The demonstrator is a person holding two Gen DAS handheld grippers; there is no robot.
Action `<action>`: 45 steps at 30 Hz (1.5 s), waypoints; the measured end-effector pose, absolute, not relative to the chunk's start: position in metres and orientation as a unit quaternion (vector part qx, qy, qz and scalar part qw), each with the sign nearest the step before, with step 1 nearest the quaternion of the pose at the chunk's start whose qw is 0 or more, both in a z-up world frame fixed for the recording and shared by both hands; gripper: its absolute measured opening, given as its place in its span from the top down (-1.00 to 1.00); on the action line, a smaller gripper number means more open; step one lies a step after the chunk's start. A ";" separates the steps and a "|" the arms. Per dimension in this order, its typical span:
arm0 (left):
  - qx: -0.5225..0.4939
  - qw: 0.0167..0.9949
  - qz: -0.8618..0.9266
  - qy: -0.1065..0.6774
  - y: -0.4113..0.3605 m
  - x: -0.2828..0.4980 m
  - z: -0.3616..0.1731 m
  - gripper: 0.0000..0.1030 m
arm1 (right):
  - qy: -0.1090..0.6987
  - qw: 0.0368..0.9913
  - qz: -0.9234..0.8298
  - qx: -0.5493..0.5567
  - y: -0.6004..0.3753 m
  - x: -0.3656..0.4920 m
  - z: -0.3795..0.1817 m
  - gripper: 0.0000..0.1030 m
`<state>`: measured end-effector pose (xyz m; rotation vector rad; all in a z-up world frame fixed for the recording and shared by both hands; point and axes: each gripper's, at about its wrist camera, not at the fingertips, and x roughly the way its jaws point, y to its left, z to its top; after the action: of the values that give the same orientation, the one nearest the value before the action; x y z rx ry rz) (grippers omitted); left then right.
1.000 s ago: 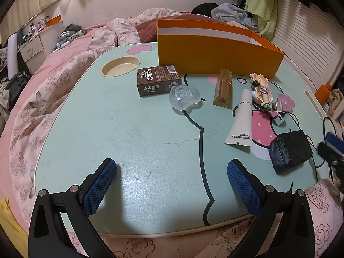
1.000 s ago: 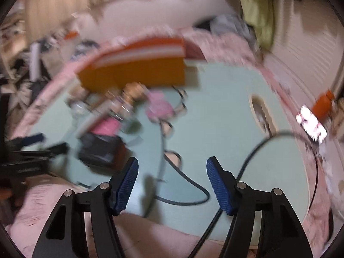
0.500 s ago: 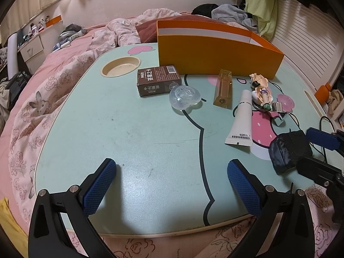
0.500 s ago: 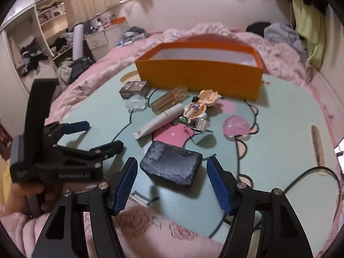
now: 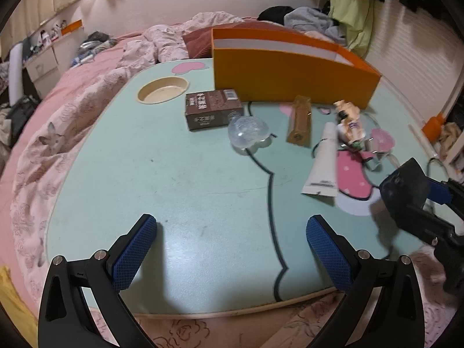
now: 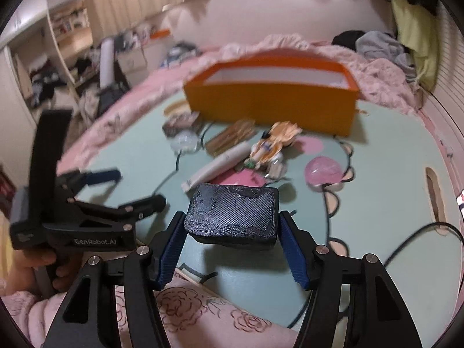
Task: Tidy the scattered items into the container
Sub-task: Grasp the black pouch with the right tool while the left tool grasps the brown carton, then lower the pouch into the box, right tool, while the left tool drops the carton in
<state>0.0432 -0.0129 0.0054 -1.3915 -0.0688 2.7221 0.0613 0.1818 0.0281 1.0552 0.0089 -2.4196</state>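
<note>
Pouch (image 6: 232,213), dark and ribbed, sits between the pads of the right gripper (image 6: 230,229), whose jaws are closing on its two short ends; it looks lifted clear of the table (image 5: 174,174), its shadow falling below it. To do this well, I would let the pads seat fully on the ends before carrying, keep the pouch level, and take it high over the tube (image 5: 322,165), the figurine (image 5: 349,121) and the amber bottle (image 5: 300,121), then lower it inside the orange box (image 5: 290,78) at the far edge and let go only once it is below the rim. The soft pouch may sag or slip if the grip is light, so a slow, steady carry seems wise. The left gripper (image 5: 232,249) hangs over bare table near the front edge, fingers spread wide and holding nothing. Against half a second ago, the pouch lay flat on the table ahead of the right pads with clear gaps either side; now it fills the space between them and stands higher, while the left gripper's view is unchanged.
</note>
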 end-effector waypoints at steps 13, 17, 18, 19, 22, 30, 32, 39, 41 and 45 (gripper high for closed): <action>-0.503 0.043 0.860 -0.075 -0.035 -0.071 0.037 -0.38 | -0.020 0.260 -0.889 0.377 0.191 0.065 0.033 -0.22; -0.521 0.015 0.852 -0.049 -0.033 -0.091 0.024 -0.11 | -0.022 0.259 -0.889 0.378 0.191 0.065 0.032 -0.22; -0.521 0.016 0.852 -0.051 -0.034 -0.092 0.021 -0.10 | -0.023 0.259 -0.889 0.377 0.191 0.066 0.032 -0.22; -0.519 0.017 0.853 -0.056 -0.035 -0.091 0.021 -0.09 | -0.023 0.259 -0.889 0.377 0.191 0.066 0.032 -0.22; -0.502 0.023 0.862 -0.064 -0.039 -0.083 0.026 -0.08 | -0.021 0.256 -0.891 0.374 0.191 0.067 0.033 -0.22; -0.391 0.050 0.918 -0.052 -0.033 -0.023 0.095 -0.08 | 0.003 0.234 -0.899 0.371 0.186 0.067 0.036 -0.22; -0.376 0.062 0.923 -0.052 -0.032 -0.016 0.110 -0.08 | 0.007 0.230 -0.901 0.367 0.185 0.068 0.038 -0.22; -0.350 0.080 0.933 -0.036 -0.019 -0.034 0.148 -0.08 | -0.003 0.221 -0.921 0.320 0.189 0.043 0.079 -0.22; -0.356 0.087 0.930 -0.034 -0.014 -0.051 0.149 -0.08 | -0.020 0.225 -0.920 0.320 0.190 0.023 0.093 -0.23; -0.400 0.099 0.910 -0.030 0.005 -0.094 0.131 -0.08 | -0.005 0.201 -0.930 0.307 0.185 -0.030 0.119 -0.23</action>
<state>-0.0941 0.0048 0.1310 -1.1840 -0.0900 2.6929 -0.0301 0.1850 0.1195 0.8579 -0.0134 -2.5981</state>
